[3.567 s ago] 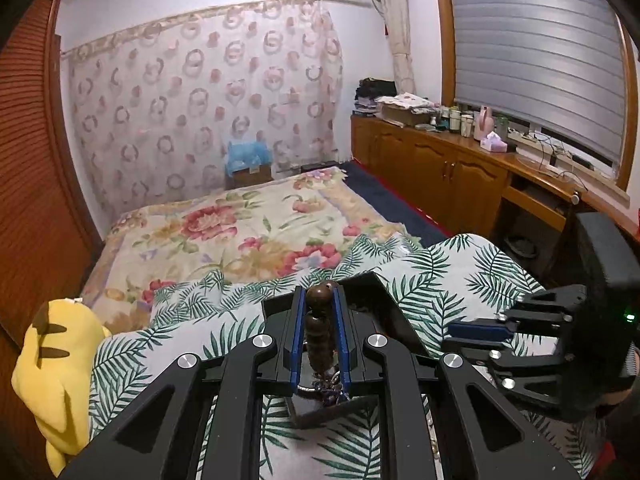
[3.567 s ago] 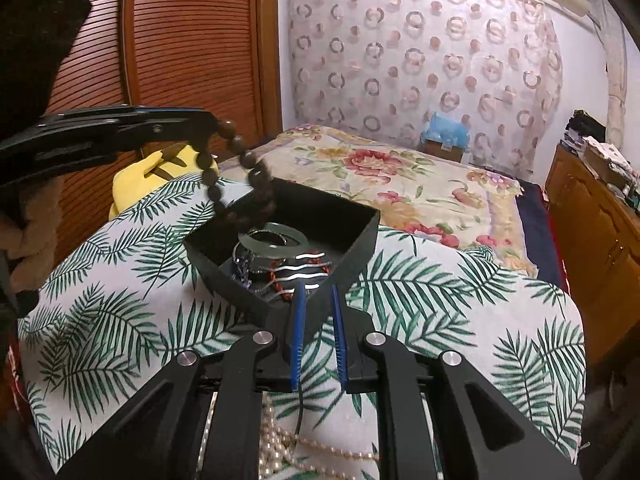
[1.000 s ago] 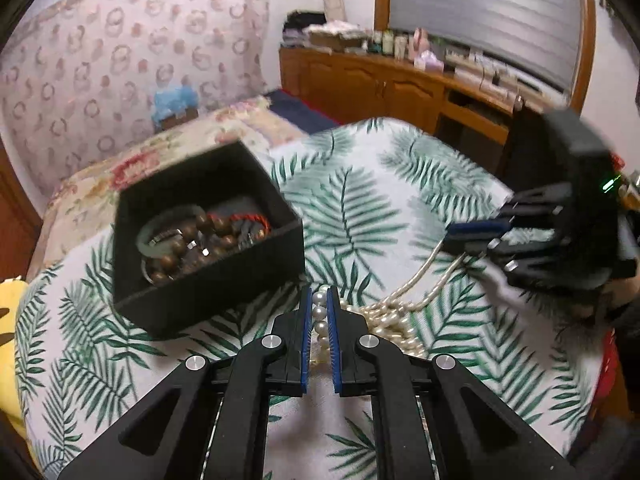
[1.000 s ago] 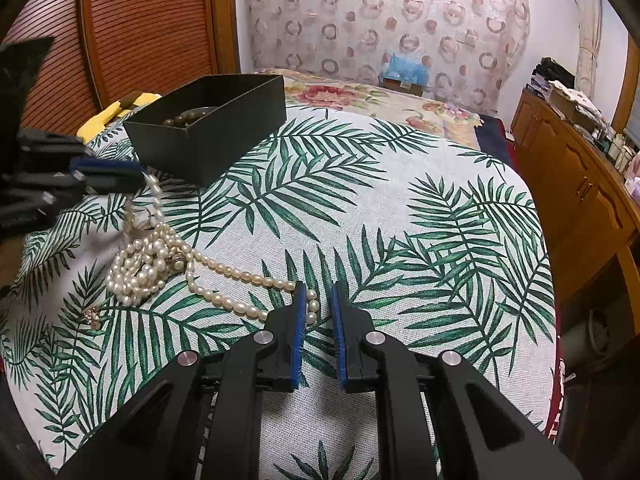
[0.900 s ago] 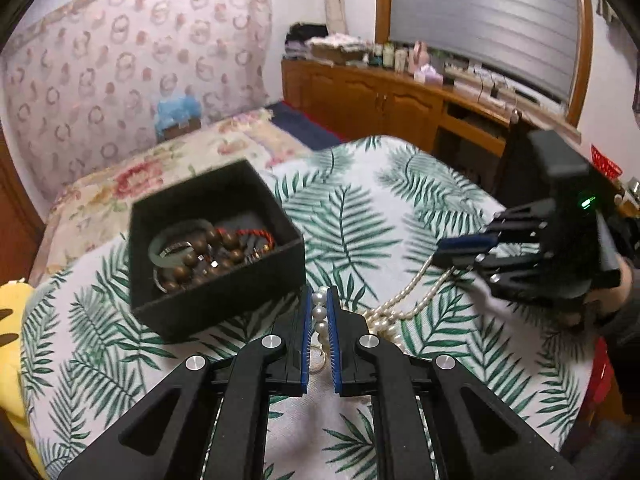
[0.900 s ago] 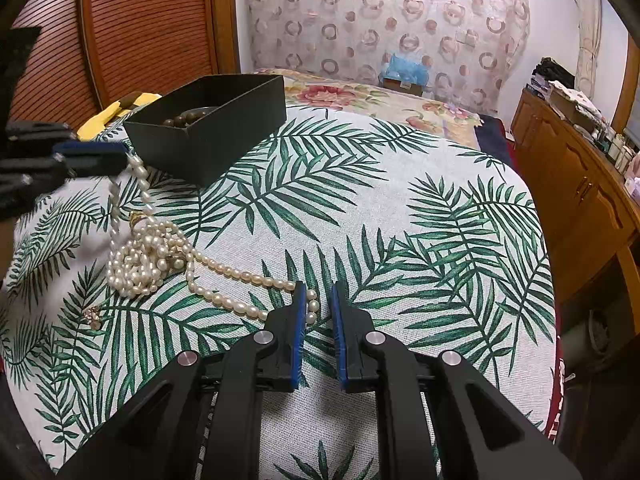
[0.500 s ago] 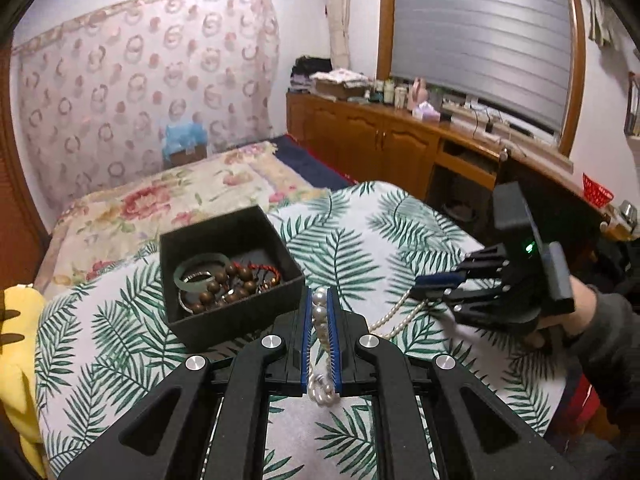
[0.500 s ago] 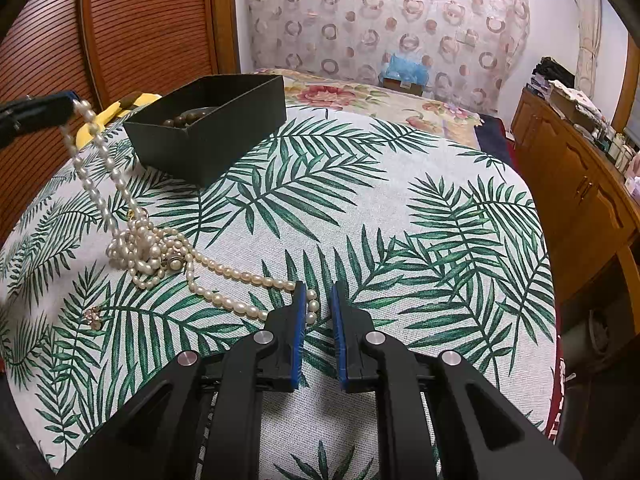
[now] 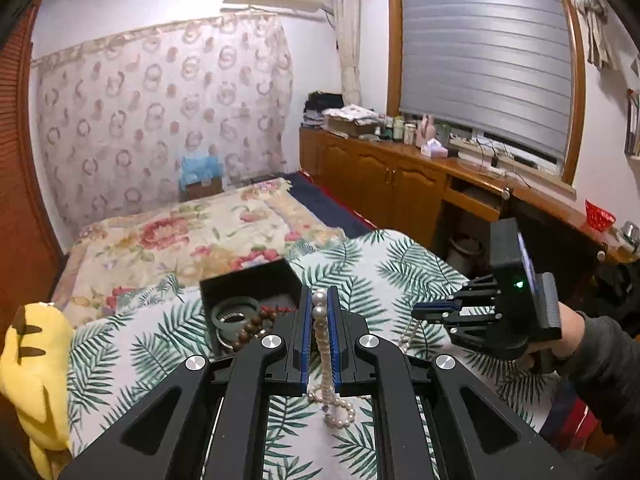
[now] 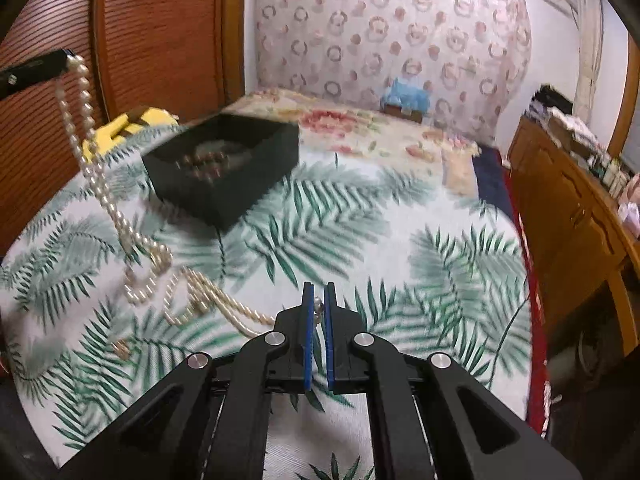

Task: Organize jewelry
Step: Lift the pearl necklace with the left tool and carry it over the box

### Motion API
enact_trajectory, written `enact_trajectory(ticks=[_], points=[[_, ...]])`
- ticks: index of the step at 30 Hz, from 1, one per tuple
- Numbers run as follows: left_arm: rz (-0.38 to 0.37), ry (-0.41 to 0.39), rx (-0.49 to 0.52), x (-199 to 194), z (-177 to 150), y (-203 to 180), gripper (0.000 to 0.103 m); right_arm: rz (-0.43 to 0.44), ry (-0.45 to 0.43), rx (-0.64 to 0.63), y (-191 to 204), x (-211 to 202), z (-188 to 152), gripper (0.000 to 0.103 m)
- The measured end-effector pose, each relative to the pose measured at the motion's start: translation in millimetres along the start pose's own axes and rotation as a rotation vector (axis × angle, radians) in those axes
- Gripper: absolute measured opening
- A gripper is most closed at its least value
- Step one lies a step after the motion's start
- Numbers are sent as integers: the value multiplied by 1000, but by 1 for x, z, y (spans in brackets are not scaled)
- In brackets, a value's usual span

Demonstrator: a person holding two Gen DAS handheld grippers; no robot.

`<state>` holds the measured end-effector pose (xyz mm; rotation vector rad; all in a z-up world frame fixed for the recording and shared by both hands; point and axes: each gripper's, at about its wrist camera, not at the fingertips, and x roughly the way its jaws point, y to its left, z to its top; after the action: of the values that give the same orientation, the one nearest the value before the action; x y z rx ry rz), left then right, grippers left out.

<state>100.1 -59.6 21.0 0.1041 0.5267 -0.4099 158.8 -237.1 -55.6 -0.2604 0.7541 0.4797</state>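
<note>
A: Left wrist view first?

B: The left gripper [image 9: 319,304], at lower centre, is clamped on the pearl necklace [image 9: 325,354]. Two pearls stand at the tips and the strand drops straight down the frame to a small loop above the leaf-print cloth [image 9: 380,276]. At right the right gripper [image 9: 416,314], held by a hand [image 9: 560,336], pinches the other end; the string sags below it. The black box [image 9: 256,280] sits left of centre, bracelets inside.

A: And the right wrist view?

B: The right gripper [image 10: 318,300] has just been closing, and is now shut on a pearl. From there the necklace [image 10: 132,240] runs leftward across the cloth [image 10: 360,220], then climbs steeply to the left gripper's tip [image 10: 66,58], upper left. Only this view shows that whole diagonal run, and the coils lying on the cloth. The box [image 10: 224,164] is blurred.
</note>
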Motion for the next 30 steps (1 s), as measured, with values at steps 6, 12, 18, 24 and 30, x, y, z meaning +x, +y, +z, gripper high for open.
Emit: enact_trajectory(ticks=[6, 12, 18, 24, 30], points=[[36, -28, 9, -10, 12, 10, 7, 14, -84, -25, 8, -29, 33, 6], [62, -42, 9, -16, 21, 17, 7, 23, -141, -59, 19, -50, 57, 6], [88, -62, 13, -21, 33, 24, 7, 33, -199, -94, 34, -66, 81, 6], [105, -74, 14, -22, 46, 36, 7, 26, -233, -130, 44, -75, 101, 6], [99, -103, 10, -26, 61, 42, 7, 36, -268, -128, 42, -85, 116, 6]])
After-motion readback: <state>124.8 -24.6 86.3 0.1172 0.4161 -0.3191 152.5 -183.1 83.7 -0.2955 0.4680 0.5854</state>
